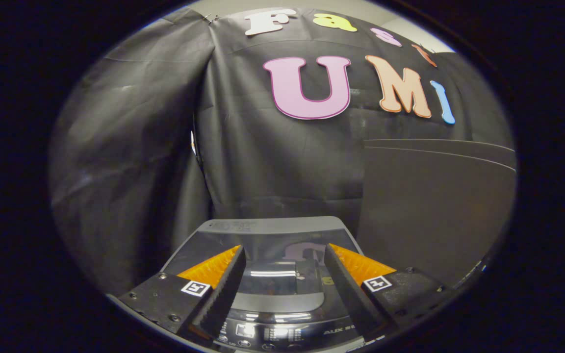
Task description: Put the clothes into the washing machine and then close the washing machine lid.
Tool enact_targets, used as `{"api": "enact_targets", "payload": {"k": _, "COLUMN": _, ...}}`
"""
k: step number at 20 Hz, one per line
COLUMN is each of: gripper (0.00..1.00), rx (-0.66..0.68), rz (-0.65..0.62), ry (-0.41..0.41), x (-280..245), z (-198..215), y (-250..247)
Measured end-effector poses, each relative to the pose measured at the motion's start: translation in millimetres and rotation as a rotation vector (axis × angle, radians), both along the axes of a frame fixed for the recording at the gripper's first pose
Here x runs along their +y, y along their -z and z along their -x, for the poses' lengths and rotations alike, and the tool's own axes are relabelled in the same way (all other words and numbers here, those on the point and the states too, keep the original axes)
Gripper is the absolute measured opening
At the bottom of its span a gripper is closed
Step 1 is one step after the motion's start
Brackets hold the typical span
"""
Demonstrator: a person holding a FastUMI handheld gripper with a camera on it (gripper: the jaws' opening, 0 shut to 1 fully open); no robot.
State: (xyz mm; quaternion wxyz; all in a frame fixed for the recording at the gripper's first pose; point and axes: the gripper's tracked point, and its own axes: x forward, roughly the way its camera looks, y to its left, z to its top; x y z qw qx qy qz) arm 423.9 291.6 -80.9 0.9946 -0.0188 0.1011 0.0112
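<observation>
Two fingers of the gripper (282,274) stand well apart with nothing clamped between them, and we see them held above the top of the washing machine (268,226). We note that the washing machine lid (282,250) lies flat and closed beneath the fingers; its dark glossy panel reflects the booth behind, and its pale grey rear edge runs just beyond the fingertips (236,255). Between the two fingers we see the middle of the lid, where a bright reflection crosses the glass and a curved grey band marks the lid's front edge. Nearer to us than that band, low between the fingers, lies the control panel (272,334), a dark curved strip with small lit markings and round buttons; we cannot make out their detail. The left finger covers the left part of the lid and the right finger covers the right part; whether either finger touches the lid we cannot tell. Beyond the machine hangs the black cloth wall (263,162), creased and folded at the left. To the right of the machine, just beside it, stands a flat dark panel (434,215) with a thin pale line along its upper edge
</observation>
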Motion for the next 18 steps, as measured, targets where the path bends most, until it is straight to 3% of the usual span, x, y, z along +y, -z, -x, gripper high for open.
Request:
{"api": "enact_targets", "payload": {"k": 9, "gripper": 0.98, "rx": 0.069, "rz": -0.007, "ry": -0.039, "x": 8, "z": 72, "y": 10}}
{"api": "enact_targets", "payload": {"k": 14, "gripper": 0.98, "rx": 0.036, "rz": 0.021, "ry": -0.041, "x": 8, "z": 108, "y": 13}}
{"api": "enact_targets", "payload": {"k": 18, "gripper": 0.98, "rx": 0.075, "rz": -0.029, "ry": -0.092, "x": 22, "z": 133, "y": 29}}
